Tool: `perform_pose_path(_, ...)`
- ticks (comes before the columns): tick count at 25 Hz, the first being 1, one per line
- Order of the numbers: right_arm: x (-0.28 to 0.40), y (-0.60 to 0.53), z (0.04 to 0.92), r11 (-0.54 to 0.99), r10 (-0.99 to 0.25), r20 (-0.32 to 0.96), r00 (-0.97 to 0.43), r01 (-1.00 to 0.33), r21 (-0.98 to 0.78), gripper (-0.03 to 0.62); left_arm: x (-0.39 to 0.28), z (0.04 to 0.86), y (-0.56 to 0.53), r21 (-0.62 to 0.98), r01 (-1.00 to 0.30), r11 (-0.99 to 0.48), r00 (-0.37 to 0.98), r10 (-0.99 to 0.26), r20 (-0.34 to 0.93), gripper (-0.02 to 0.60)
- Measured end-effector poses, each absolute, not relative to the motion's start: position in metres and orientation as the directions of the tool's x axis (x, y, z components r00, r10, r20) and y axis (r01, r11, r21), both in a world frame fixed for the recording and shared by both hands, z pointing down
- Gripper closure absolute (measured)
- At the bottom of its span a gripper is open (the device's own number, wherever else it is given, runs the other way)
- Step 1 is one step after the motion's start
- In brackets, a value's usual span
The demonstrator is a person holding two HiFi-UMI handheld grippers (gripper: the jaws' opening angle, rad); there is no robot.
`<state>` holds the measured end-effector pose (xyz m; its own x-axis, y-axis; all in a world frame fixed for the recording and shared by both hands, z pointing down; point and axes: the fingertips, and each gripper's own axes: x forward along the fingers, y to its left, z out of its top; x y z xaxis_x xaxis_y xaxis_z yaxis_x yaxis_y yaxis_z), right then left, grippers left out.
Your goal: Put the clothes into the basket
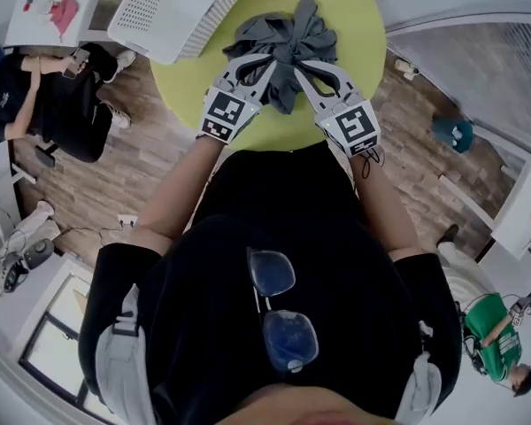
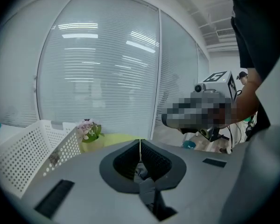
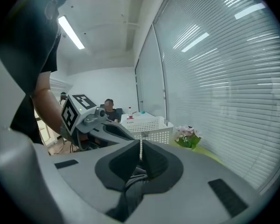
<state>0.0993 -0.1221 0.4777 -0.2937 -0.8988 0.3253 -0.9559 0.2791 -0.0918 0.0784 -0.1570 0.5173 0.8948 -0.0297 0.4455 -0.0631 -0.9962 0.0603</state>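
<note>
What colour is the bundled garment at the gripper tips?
The garment is dark grey, clearest in the head view.

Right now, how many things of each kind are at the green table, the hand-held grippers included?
basket: 1
clothes bundle: 1
flower bunch: 1
hand-held grippers: 2, the left hand-held gripper and the right hand-held gripper
Total: 5

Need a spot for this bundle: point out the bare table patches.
Bare: the round yellow-green table's right side, between the crumpled grey garment and the rim; also the near-left strip below the white perforated basket. Crowded: the middle and far-left.
</note>
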Motion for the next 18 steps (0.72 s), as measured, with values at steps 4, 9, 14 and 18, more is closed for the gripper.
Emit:
perform_pose_path(4, 0.109, -0.130, 0.499, 0.201, -0.903, 0.376, -0.207, -0.978, -0.055, 0.563, 0.089, 0.553, -0.162, 0.055, -0.037, -0.998, 0.853, -0.003, 0.522, 0.569)
perform_pose_path(9, 0.120, -0.132, 0.523, 0.135, -0.897, 0.418, -0.146, -0.989, -0.055, 0.563, 0.097, 0.606, -0.164, 0.109, -0.022, -0.994, 0.775, 0.052, 0.630, 0.537)
perform_pose_path(14, 0.126, -0.126, 0.535, 0.088, -0.895, 0.430, -0.114, -0.993, -0.080, 0.563, 0.102, 0.657, -0.159, 0.213, -0.019, -0.977, 0.661, 0.148, 0.735, 0.441)
perform_pose_path(18, 0.133, -0.118, 0.543, 0.051, -0.895, 0.436, -0.096, -0.992, -0.114, 0.563, 0.107, 0.694, -0.159, 0.198, -0.035, -0.980, 0.568, 0.144, 0.810, 0.367)
